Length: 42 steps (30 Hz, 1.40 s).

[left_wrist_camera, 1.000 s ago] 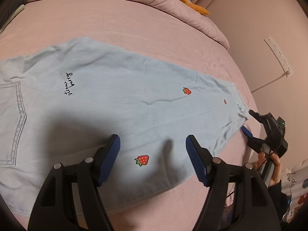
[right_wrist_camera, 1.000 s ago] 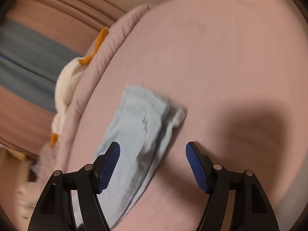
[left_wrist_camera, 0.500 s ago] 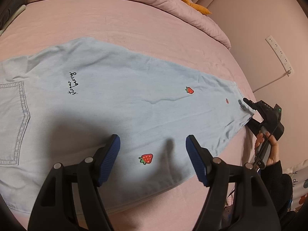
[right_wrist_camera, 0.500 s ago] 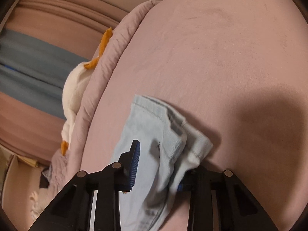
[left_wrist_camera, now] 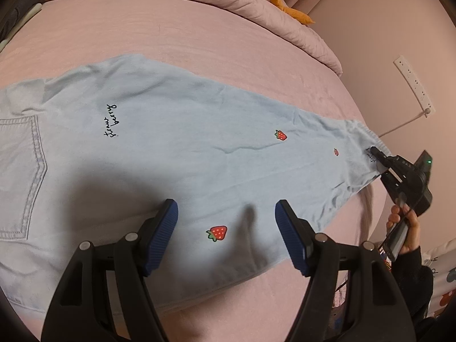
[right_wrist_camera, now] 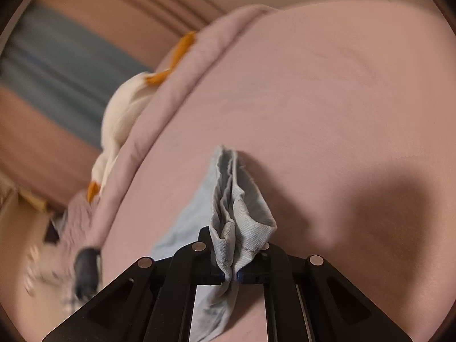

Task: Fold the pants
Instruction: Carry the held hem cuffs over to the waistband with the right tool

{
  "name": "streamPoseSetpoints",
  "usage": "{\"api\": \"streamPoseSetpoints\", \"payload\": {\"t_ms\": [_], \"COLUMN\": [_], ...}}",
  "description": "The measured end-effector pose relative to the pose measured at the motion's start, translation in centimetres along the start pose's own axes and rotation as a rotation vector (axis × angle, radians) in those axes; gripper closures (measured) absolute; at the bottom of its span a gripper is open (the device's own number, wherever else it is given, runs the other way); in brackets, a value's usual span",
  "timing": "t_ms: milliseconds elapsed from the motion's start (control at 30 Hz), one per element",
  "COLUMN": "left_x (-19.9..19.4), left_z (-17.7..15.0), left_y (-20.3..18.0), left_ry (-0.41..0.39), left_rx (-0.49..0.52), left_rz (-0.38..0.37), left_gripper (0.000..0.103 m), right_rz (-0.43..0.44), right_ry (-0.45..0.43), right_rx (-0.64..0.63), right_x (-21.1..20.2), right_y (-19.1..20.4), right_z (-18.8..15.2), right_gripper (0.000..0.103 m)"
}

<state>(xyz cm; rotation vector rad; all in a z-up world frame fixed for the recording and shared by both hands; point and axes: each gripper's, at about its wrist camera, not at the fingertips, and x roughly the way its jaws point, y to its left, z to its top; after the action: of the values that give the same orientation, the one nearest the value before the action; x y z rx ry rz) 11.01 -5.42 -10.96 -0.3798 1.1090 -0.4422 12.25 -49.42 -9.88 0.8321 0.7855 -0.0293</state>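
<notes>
Pants (left_wrist_camera: 176, 154) lie lengthwise toward right gripper (right_wrist_camera: 230, 276), closing on hem, seemingly pinched; left gripper (left_wrist_camera: 226, 228) fingers apart.

Bare pink bedsheet (left_wrist_camera: 176, 34) lies open beyond the pants (left_wrist_camera: 176, 154); a rumpled duvet (left_wrist_camera: 256, 5) borders its far edge.

Two downward wrist views, sharing pants (left_wrist_camera: 199, 148) hem.

Light-blue denim pants (left_wrist_camera: 176, 154) with red strawberry patches, spread flat across pink bed sheet (left_wrist_camera: 159, 28); leg hem (right_wrist_camera: 242, 213) bunched, lifted.
</notes>
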Motion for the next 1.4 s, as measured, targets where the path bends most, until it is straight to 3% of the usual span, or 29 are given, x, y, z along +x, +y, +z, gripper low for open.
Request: {"api": "streamPoseSetpoints", "payload": {"t_ms": [167,467,667,800,1067,1100,1233,1400], "left_x": [-0.7,-2.7,-2.6,-1.0,1.1,1.1,0.9,0.9], "left_z": [-0.1,0.1,0.5,1.6,2.9,3.0,3.2,3.4], "left_y": [-0.2,-1.6,-1.7,-1.8,-0.5,-0.4,0.4,0.5], "left_ry": [0.001,-0.029,-0.034,0.006,0.077,0.077,0.073,0.064], "left_rx": [-0.028,-0.079,-0.166,-0.201,-0.302,-0.303,-0.288,-0.252], "left_rz": [-0.077,-0.274,-0.435,-0.443,-0.538,-0.531,-0.470,-0.391], "left_gripper": [0.032,0.031,0.018,0.018,0.019,0.023,0.066,0.087], "right_rz": [-0.004,0.035,0.032,0.028,0.067,0.081,0.089,0.108], "right_ry": [-0.015,0.018,0.070,0.096,0.105,0.112,0.117,0.132], "right_rx": [-0.220,-0.566,-0.753,-0.873,-1.132,-1.154,-1.189,-1.156], "right_x": [-1.3,-1.8,0.0,1.2,1.6,1.7,2.1,2.1], "right_y": [5.4,14.6,18.3,19.9,22.4,22.6,23.0,22.9], "right_z": [-2.1,-9.1,-14.0,-17.9,-23.8,-24.2,-24.5,-23.3], "right_gripper": [0.095,0.095,0.095,0.095,0.095,0.095,0.095,0.095]}}
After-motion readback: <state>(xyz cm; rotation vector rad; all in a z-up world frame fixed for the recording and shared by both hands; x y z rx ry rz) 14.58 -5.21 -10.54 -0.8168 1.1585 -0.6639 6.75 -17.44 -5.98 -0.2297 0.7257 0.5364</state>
